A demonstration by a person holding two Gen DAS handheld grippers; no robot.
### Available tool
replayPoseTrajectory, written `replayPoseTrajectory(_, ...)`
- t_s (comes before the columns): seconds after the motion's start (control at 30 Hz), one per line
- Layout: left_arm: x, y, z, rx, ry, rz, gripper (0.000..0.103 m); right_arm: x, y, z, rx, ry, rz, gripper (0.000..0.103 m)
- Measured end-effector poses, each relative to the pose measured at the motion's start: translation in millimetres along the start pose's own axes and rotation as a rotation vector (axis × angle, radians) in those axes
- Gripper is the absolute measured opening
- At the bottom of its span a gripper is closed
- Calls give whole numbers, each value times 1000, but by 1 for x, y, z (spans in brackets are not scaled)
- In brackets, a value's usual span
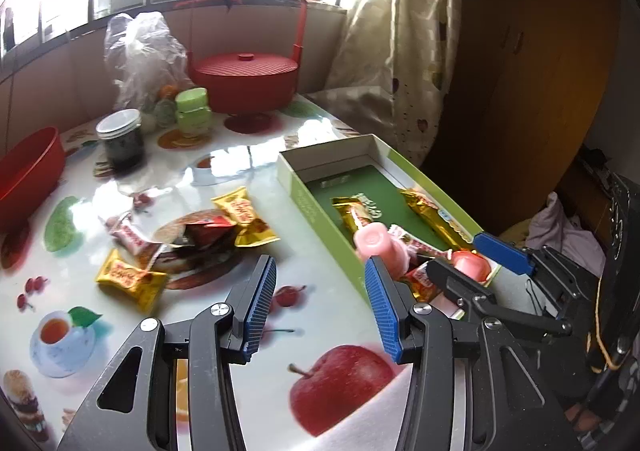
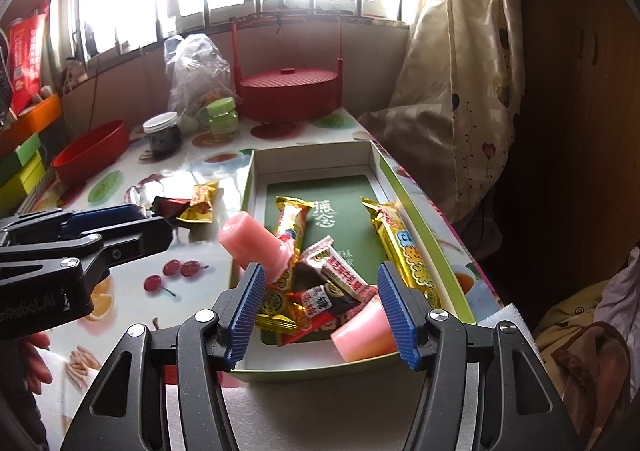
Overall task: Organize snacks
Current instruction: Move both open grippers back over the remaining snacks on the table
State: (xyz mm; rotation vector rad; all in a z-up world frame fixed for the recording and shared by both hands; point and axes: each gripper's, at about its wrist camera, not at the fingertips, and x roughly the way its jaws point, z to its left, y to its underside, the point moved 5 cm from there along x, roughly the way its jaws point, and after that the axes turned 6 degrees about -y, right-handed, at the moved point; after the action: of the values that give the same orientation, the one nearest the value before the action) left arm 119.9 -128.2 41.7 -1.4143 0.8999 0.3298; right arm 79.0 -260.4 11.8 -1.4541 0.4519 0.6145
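Two hand-held grippers work over a desk (image 1: 344, 315) covered with a glossy fruit-print cloth. The left hand-held gripper (image 1: 320, 303) has its blue ribbed pads apart with nothing between them, hanging above the desk just short of a loose heap of snacks (image 1: 188, 239): yellow, red and white wrapped candies lying on the cloth to the left of a shallow green box (image 2: 424, 211). The right hand-held gripper (image 2: 322, 309) is also open and empty, poised over the near end of that box, which sits along the desk's right edge. Inside the box lie two long gold-wrapped bars (image 2: 404, 247), several small red, white and gold candies (image 2: 320, 291) piled at the near end, and a pink cup-shaped jelly (image 2: 360, 335) tipped on its side against the near wall, close to the right pad. A second pink jelly (image 2: 256, 243) leans tilted over the box's left wall, next to the left pad of the right hand-held gripper; whether it touches the pad I cannot tell. Farther back on the desk stand a red lidded container with a tall handle (image 1: 246, 81), a pale green jar (image 1: 194, 111), a dark jar with a white lid (image 1: 120, 141), a clear plastic bag (image 1: 140, 51) and, at the left edge, a red bowl (image 1: 28, 175).
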Motion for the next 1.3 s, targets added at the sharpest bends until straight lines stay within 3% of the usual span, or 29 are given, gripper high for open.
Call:
replayPoseTrajectory(0.6, -20, 13, 50, -48, -82, -22, 48, 6, -15, 44, -62, -46, -19, 59)
replayPoseTrajectory(0.97, -14, 30, 110, -180, -148, 14, 48, 27, -20, 81, -127, -110, -1, 59)
replayPoseTrajectory(1.3, 3, 35, 134, -262, -149, 51, 48, 52, -25, 96, -156, -141, 43, 59)
